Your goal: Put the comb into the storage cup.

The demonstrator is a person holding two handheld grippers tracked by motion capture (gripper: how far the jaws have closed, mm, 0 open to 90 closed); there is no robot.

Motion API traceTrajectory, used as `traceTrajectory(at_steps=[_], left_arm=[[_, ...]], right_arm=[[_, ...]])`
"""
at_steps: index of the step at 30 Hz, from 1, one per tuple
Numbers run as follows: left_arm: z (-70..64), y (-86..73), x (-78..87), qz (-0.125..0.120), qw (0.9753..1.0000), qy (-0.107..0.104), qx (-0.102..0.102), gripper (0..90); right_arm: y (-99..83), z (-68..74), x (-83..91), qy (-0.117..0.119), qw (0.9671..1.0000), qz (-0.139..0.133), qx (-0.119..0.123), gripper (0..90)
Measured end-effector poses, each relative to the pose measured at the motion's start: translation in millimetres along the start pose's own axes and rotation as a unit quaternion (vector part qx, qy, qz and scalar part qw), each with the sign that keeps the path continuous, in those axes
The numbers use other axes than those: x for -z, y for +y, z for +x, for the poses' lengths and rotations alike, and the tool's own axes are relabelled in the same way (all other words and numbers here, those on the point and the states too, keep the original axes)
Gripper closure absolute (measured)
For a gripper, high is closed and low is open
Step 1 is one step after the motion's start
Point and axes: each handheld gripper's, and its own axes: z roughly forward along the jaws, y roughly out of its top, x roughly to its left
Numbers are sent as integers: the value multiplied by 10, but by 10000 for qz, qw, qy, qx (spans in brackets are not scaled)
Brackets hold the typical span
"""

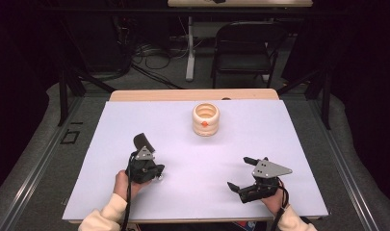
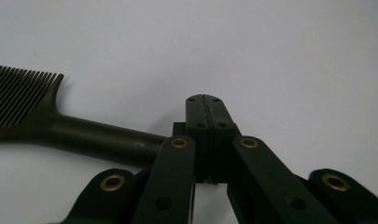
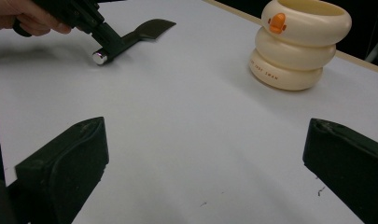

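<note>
High view puts the left gripper (image 1: 145, 169) in the lower left of the frame, held by the person's left hand (image 1: 121, 183), with a cream sleeve (image 1: 102, 219) running off the bottom edge; its jaws are clamped on the handle of a dark comb (image 1: 143, 142), whose toothed end points up and away toward the upper middle of the picture; left gripper view shows the same grip from close by: the two black jaws meet flat against each other at the centre of the frame, the comb (image 2: 60, 128) passing behind them and running out to the left edge, its fine teeth fanned at the upper left; in right gripper view the comb (image 3: 130, 37) lies across the upper left, low over the white table sheet (image 3: 191, 116), a shiny metal cap at the near end of its handle. The right gripper (image 1: 243, 174) sits in the lower right of high view, its jaws spread wide with nothing between them; right gripper view shows them far apart at the lower corners. A cream ringed cup (image 1: 205, 119) with an orange mark stands upright in the upper middle of high view, well apart from both grippers.
</note>
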Motion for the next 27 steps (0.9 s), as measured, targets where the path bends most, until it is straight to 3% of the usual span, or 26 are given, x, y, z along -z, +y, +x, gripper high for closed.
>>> traceTrajectory(at_steps=[20,27], left_arm=[[79,-96,129,227,9996,128,101,899],[143,-141,210,149,9994,201,241,899]], right_arm=[[0,-1,10,-31,10000,-7,-3,0],[0,0,10,-27,10000,-13,-4,0]])
